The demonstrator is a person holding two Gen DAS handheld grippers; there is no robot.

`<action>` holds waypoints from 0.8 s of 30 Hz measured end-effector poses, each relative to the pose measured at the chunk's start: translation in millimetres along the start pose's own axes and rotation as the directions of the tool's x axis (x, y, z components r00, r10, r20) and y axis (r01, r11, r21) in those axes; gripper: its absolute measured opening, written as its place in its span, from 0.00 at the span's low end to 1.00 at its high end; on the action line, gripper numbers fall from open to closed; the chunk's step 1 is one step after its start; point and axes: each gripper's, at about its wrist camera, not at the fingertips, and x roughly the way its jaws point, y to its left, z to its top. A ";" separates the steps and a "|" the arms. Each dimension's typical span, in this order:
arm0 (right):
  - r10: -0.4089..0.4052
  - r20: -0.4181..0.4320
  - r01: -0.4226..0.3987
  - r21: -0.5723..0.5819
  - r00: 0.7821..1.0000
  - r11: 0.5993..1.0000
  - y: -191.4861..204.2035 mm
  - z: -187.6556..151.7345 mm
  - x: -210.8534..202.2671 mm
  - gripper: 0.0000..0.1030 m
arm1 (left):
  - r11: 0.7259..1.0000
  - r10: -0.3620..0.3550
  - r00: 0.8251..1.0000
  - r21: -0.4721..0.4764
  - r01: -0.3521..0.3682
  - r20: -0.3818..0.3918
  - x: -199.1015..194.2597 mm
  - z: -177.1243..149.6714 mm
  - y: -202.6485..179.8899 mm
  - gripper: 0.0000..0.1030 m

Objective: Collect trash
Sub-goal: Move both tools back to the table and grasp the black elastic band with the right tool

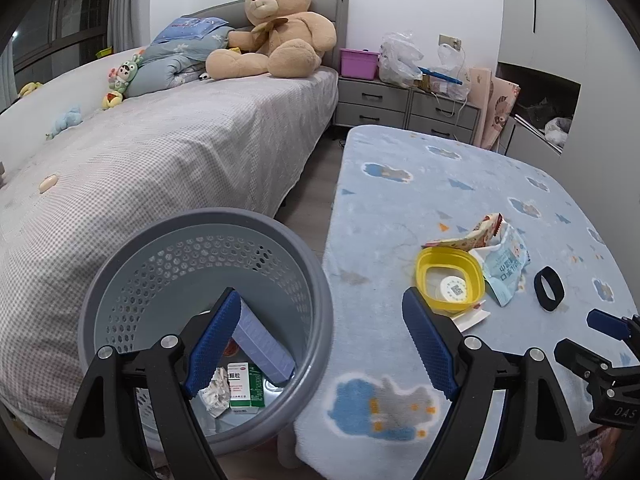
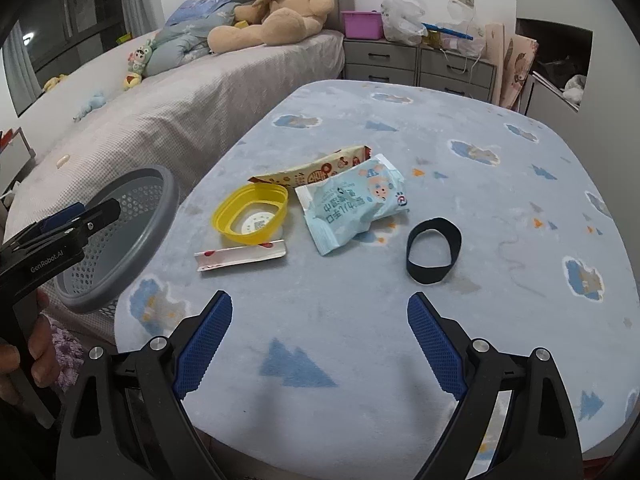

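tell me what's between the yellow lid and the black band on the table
The light blue wrapper lies between the yellow lid and the black band, clearest in the right wrist view.

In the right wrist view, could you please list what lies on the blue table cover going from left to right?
White strip wrapper → yellow lid → light blue packet → black band. The beige wrapper behind overlaps several, so I leave it out.
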 end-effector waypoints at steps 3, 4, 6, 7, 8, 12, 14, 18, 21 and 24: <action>-0.010 -0.009 0.010 0.016 1.000 1.000 -13.3 -0.7 3.7 0.85 | 1.000 -0.009 1.000 0.006 0.009 -0.011 3.3 -0.1 -4.9 0.77; -0.011 -0.014 0.011 0.023 1.000 1.000 -18.0 -1.0 5.8 0.85 | 1.000 -0.012 1.000 0.008 0.012 -0.014 4.4 0.1 -6.3 0.77; -0.017 -0.031 0.018 0.040 0.999 0.999 -27.7 -1.5 12.4 0.85 | 1.000 -0.016 1.000 0.013 0.016 -0.019 6.3 0.3 -9.8 0.77; -0.018 -0.038 0.020 0.046 0.999 0.999 -32.1 -1.6 15.4 0.85 | 1.000 -0.018 1.000 0.016 0.018 -0.022 7.3 0.6 -11.7 0.77; -0.021 -0.047 0.023 0.053 0.999 0.998 -37.0 -1.4 19.8 0.85 | 1.000 -0.019 1.000 0.019 0.019 -0.024 8.0 1.0 -13.7 0.77; -0.022 -0.082 0.030 0.098 0.996 0.995 -56.6 0.2 36.6 0.85 | 0.999 -0.022 0.999 0.030 0.023 -0.034 12.7 0.7 -19.1 0.77; -0.026 -0.092 0.037 0.112 0.995 0.993 -63.1 1.2 42.8 0.85 | 0.999 -0.023 0.999 0.033 0.024 -0.041 15.3 0.5 -21.0 0.77; -0.052 -0.103 0.065 0.123 0.993 0.990 -74.2 7.6 55.9 0.85 | 0.999 -0.028 0.998 0.031 0.030 -0.059 21.7 -0.5 -23.0 0.77; -0.067 -0.111 0.080 0.123 0.992 0.989 -79.4 12.4 65.9 0.85 | 0.999 -0.033 0.997 0.030 0.035 -0.068 25.1 -0.3 -23.6 0.77; -0.096 -0.124 0.110 0.113 0.988 0.987 -82.2 16.0 76.2 0.81 | 0.999 -0.031 0.997 0.035 0.034 -0.072 27.7 -0.7 -25.6 0.77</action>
